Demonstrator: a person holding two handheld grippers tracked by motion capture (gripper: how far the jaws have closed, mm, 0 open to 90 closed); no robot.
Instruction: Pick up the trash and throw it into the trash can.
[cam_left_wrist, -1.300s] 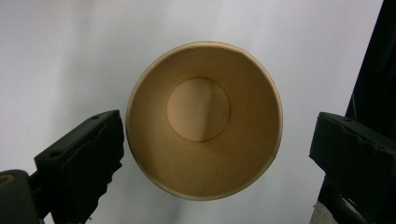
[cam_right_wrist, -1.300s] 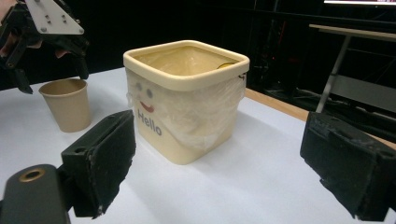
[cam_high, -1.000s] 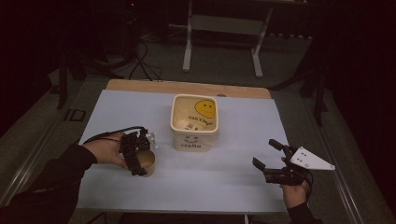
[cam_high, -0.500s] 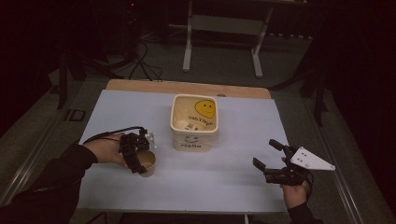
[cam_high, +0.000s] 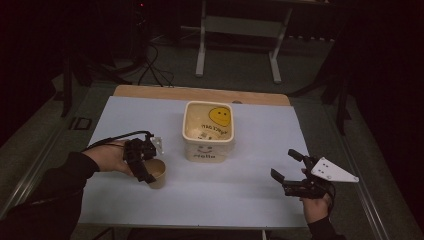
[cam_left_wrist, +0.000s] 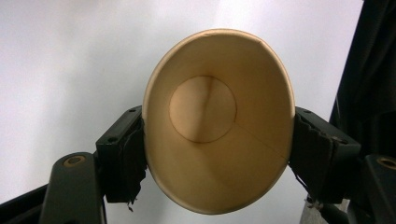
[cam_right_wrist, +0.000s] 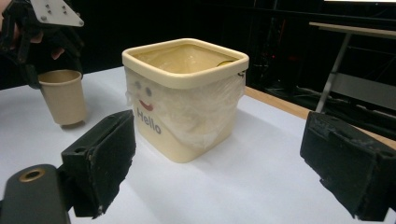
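pinching a tan paper cup (cam_left_wrist: 217, 140) in the left gripper (cam_high: 144, 161), jaws squeezing its sides, cup sitting on the white table (cam_high: 230, 205) left of the cream "hello" bin (cam_high: 208, 131). holding the right gripper (cam_high: 290, 167) spread wide, empty, near the table's right edge.
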